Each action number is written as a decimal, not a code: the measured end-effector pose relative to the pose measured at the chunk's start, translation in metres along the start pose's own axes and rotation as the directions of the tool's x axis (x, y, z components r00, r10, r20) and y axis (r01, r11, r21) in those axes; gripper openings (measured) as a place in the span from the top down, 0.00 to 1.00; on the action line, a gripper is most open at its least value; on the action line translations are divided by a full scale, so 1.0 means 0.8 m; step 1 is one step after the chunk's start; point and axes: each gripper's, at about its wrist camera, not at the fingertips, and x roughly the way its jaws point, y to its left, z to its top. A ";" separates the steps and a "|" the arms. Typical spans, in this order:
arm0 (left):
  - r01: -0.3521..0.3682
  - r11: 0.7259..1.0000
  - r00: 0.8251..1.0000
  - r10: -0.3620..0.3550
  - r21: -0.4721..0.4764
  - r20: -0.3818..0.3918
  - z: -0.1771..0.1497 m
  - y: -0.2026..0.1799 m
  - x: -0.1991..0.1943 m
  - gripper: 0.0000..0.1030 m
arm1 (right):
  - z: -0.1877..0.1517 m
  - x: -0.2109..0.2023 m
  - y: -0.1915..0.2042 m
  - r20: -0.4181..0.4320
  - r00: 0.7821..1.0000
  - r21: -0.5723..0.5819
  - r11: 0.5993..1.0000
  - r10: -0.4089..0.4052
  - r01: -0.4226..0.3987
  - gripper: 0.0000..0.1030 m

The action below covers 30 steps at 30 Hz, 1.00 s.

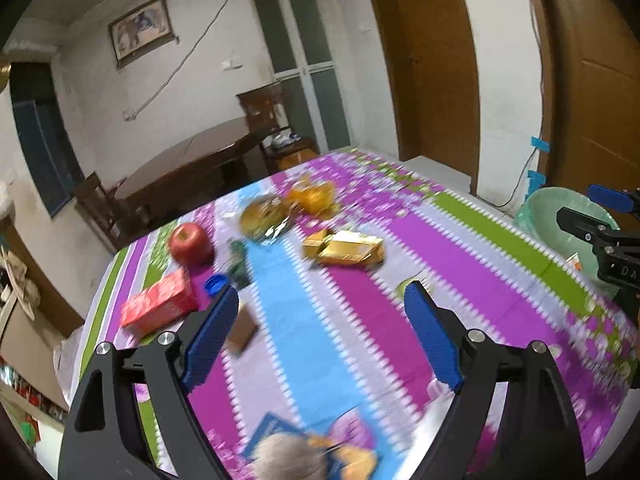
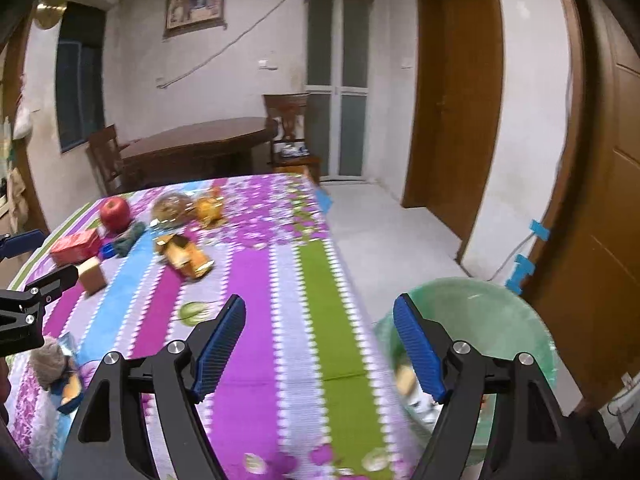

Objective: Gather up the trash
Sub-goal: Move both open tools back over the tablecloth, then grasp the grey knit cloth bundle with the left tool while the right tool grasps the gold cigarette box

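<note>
My left gripper point(image 1: 322, 300) is open and empty above the striped tablecloth point(image 1: 352, 312). Ahead of it lie a crushed gold carton point(image 1: 346, 249), a red box point(image 1: 158, 306), a blue bottle cap point(image 1: 216, 283), a small brown box point(image 1: 242, 332), a green wrapper point(image 1: 239, 262) and a foil snack bag point(image 1: 266, 216). My right gripper point(image 2: 320, 312) is open and empty over the table's right edge, beside a green-lined trash bin point(image 2: 472, 320) on the floor. The bin holds some trash. The gold carton point(image 2: 186, 256) and red box point(image 2: 76, 246) also show in the right wrist view.
A red apple point(image 1: 190, 244) and oranges in a bag point(image 1: 314, 196) sit at the far side. A grey fuzzy item on a blue packet point(image 1: 292, 456) lies at the near edge. A dark wooden table point(image 2: 192, 140) and chairs stand behind. Doors line the right wall.
</note>
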 end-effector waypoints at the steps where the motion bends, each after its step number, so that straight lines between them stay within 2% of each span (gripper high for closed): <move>1: -0.001 1.000 1.000 0.001 -0.004 -0.004 -0.006 0.008 -0.001 0.21 | 0.000 0.003 0.008 -0.005 1.000 -0.008 1.000 0.011 -0.011 0.24; 8: 0.031 1.000 0.999 -0.031 0.000 -0.039 -0.063 0.064 -0.010 0.21 | -0.013 0.018 0.062 -0.060 0.994 -0.058 0.993 0.096 -0.100 0.23; 14: 0.096 0.995 0.990 -0.099 -0.033 -0.101 -0.109 0.095 -0.022 0.21 | -0.038 0.024 0.110 -0.135 0.973 -0.096 0.975 0.185 -0.199 0.23; 19: 0.171 0.983 0.976 -0.178 -0.064 -0.127 -0.137 0.084 -0.027 0.21 | -0.057 0.018 0.127 -0.160 0.958 -0.082 0.964 0.237 -0.253 0.21; 22: 0.181 0.983 0.973 -0.185 -0.041 -0.137 -0.142 0.066 -0.019 0.21 | -0.065 0.025 0.130 -0.184 0.948 -0.057 0.960 0.260 -0.274 0.21; 25: 0.158 0.987 0.974 -0.162 -0.040 -0.156 -0.144 0.057 -0.007 0.21 | -0.072 0.028 0.131 -0.205 0.940 -0.053 0.956 0.272 -0.288 0.21; 27: 0.183 0.981 0.969 -0.192 -0.070 -0.153 -0.142 0.057 -0.003 0.22 | -0.076 0.028 0.130 -0.207 0.941 -0.059 0.957 0.268 -0.285 0.21; 28: 0.193 0.978 0.967 -0.204 -0.084 -0.153 -0.140 0.057 -0.001 0.24 | -0.077 0.029 0.130 -0.213 0.939 -0.057 0.956 0.270 -0.288 0.21; 30: 0.203 0.975 0.963 -0.216 -0.093 -0.161 -0.138 0.054 0.003 0.36 | -0.081 0.031 0.131 -0.230 0.930 -0.042 0.951 0.288 -0.306 0.21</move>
